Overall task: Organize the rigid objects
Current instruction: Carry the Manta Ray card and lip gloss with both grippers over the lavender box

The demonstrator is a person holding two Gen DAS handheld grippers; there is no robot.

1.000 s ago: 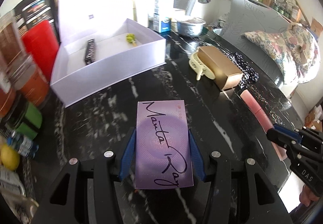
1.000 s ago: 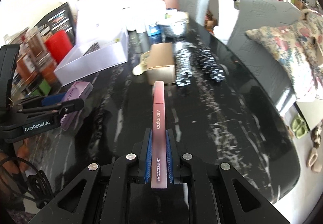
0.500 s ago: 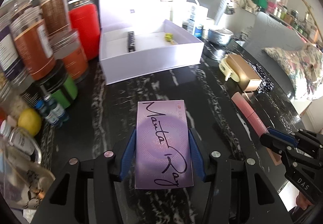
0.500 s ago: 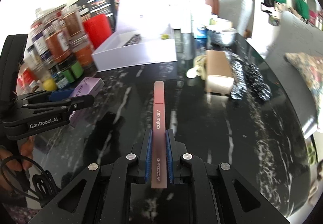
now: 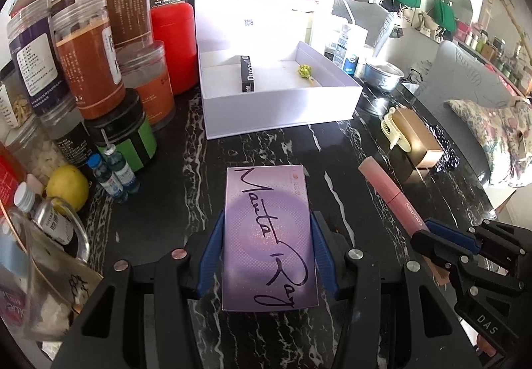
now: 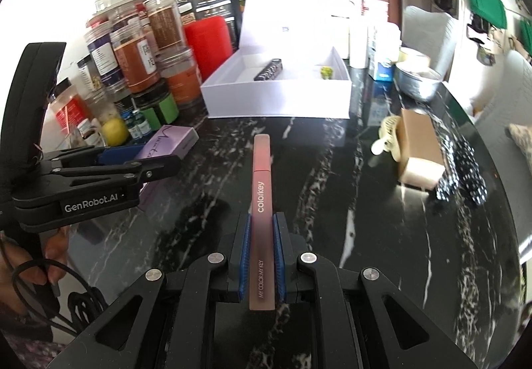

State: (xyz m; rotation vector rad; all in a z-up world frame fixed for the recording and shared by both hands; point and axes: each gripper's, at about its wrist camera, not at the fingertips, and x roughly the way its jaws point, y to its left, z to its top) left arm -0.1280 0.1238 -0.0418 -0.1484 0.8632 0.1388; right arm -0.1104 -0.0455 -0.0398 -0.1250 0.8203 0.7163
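My left gripper (image 5: 266, 256) is shut on a flat purple box (image 5: 268, 236) with black script, held above the black marble table. It also shows in the right wrist view (image 6: 166, 144). My right gripper (image 6: 261, 256) is shut on a long pink Colorkey box (image 6: 261, 196), which also shows in the left wrist view (image 5: 390, 192). An open white box (image 5: 279, 109) stands ahead on the table. It holds a black stick box (image 5: 246, 73) and a small yellow-green thing (image 5: 303, 70).
Jars, a red canister (image 5: 171, 46), small bottles and a lemon (image 5: 68, 191) crowd the left side. A gold box (image 5: 417, 139) with a cream hair clip (image 5: 392, 131), dotted fabric and a metal bowl (image 5: 382, 76) lie right of the white box.
Both grippers have swung left with their loads, so the white box now stands straight ahead and closer. The jars on the left have come into view.
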